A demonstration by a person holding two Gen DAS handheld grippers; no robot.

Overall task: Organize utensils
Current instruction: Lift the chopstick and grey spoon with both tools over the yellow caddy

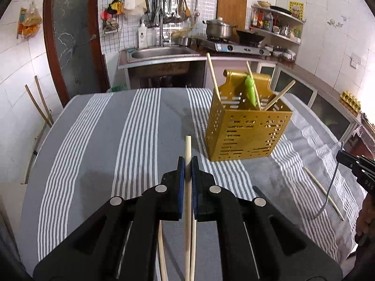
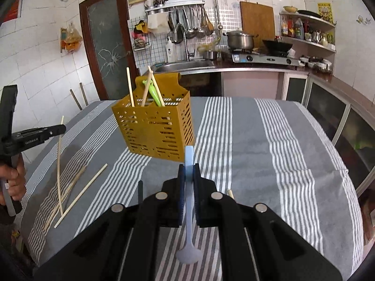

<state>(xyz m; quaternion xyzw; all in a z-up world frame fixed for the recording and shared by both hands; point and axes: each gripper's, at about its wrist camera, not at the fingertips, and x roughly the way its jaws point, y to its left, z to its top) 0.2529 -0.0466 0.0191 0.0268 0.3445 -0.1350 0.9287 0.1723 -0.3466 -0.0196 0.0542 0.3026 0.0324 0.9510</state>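
Observation:
My left gripper [image 1: 188, 172] is shut on a pale wooden chopstick [image 1: 187, 147], which it holds above the striped tablecloth [image 1: 105, 140]. A gold slotted utensil holder [image 1: 246, 131] stands ahead to the right with chopsticks and a green utensil [image 1: 250, 89] in it. My right gripper [image 2: 188, 173] is shut on a light blue spoon [image 2: 189, 210], handle up and bowl hanging down. In the right wrist view the holder [image 2: 157, 128] is ahead to the left. The left gripper [image 2: 59, 129] shows at the left edge with its chopstick [image 2: 58, 164]. The right gripper [image 1: 339, 158] shows at the right edge.
Several loose chopsticks [image 2: 79, 194] lie on the cloth at the left, and one more [image 1: 324, 193] lies near the right gripper. A dark stick [image 2: 140, 192] lies close by. Behind the table are a sink [image 1: 161, 52], a stove [image 1: 236, 46] and cabinets.

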